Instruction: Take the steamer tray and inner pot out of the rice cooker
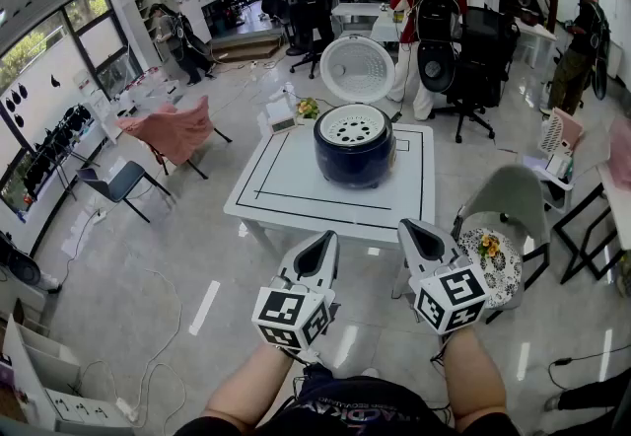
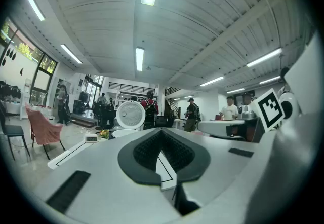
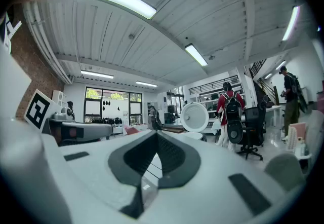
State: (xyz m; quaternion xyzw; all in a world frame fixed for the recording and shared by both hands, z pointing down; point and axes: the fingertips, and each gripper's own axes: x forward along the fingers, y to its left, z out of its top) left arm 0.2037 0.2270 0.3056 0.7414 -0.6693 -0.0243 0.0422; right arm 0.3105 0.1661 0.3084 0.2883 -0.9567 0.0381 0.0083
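The dark-blue round rice cooker (image 1: 355, 146) at twelve o'clock stands open, baring its white perforated steamer tray (image 1: 354, 125) for lifting. The left gripper (image 1: 320, 243) and right gripper (image 1: 418, 232) hang well short, clenched empty.

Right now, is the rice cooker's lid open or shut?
Open. The lid stands raised behind the dark blue rice cooker, and the white perforated steamer tray sits exposed in its top.
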